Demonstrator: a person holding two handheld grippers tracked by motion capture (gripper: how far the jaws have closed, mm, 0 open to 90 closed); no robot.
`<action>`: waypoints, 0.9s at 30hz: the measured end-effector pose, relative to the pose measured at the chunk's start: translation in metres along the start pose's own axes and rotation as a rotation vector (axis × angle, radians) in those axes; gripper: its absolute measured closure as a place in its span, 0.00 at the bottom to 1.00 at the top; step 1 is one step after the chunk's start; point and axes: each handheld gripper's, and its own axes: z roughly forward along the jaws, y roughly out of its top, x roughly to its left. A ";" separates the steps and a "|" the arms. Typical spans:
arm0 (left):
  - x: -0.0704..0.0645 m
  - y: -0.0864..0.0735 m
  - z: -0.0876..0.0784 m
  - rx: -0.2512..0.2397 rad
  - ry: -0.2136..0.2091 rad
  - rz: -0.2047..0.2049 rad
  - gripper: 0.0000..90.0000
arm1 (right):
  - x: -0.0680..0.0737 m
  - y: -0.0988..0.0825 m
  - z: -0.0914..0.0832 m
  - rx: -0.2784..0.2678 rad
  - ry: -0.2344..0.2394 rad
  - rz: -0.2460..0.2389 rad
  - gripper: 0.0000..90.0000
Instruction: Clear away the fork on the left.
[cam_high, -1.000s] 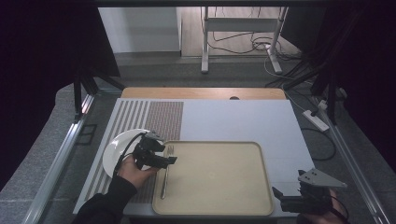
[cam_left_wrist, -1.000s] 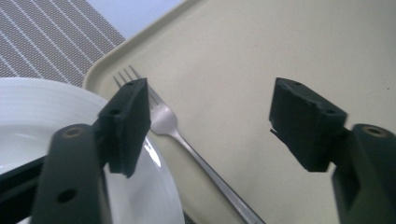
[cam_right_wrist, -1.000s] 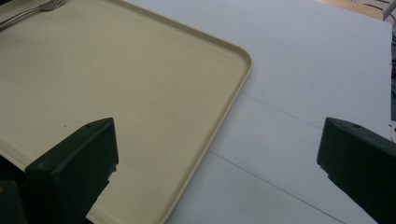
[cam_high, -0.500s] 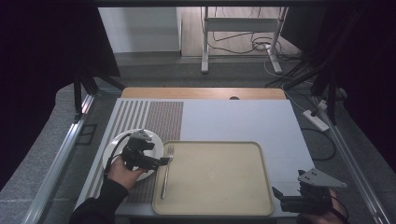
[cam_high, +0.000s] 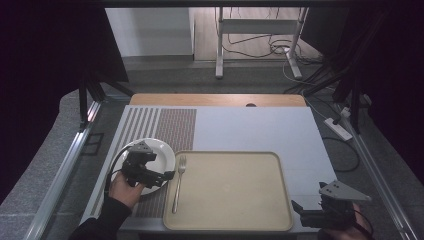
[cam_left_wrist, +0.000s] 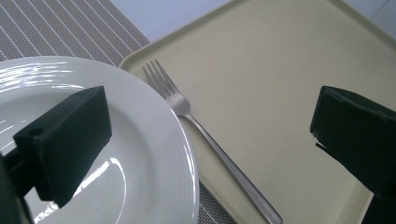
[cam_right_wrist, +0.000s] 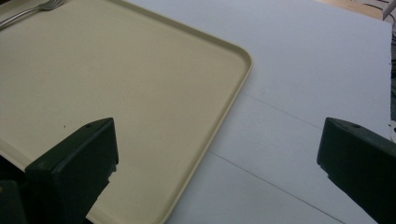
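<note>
Since a second ago, the white plate (cam_high: 159, 152) has come down flat onto the striped mat (cam_high: 150, 122), and the left gripper (cam_high: 167, 175) has just been opening, its jaws now spread with nothing pinched, over the plate's rim beside the fork (cam_high: 178, 182) on the beige tray (cam_high: 230, 220). At the tray's near right corner, the right gripper (cam_high: 299, 210) hovers spread wide over the surface (cam_high: 260, 125).

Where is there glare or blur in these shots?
Left gripper view: bright streaks of glare on the white plate; the near jaws look soft, the fork sharp. High view: dim, dark at both sides. Right gripper view: even light on the tray.
</note>
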 end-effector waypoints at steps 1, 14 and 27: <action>0.001 -0.001 -0.001 -0.010 0.000 -0.007 0.00 | 0.000 0.000 0.000 0.000 0.000 0.000 0.00; 0.002 -0.016 -0.011 -0.024 0.039 -0.017 0.00 | 0.000 0.000 0.000 0.001 0.000 0.001 0.00; 0.002 -0.035 -0.025 -0.024 0.059 -0.032 0.00 | 0.000 0.000 0.000 0.004 -0.003 0.000 0.00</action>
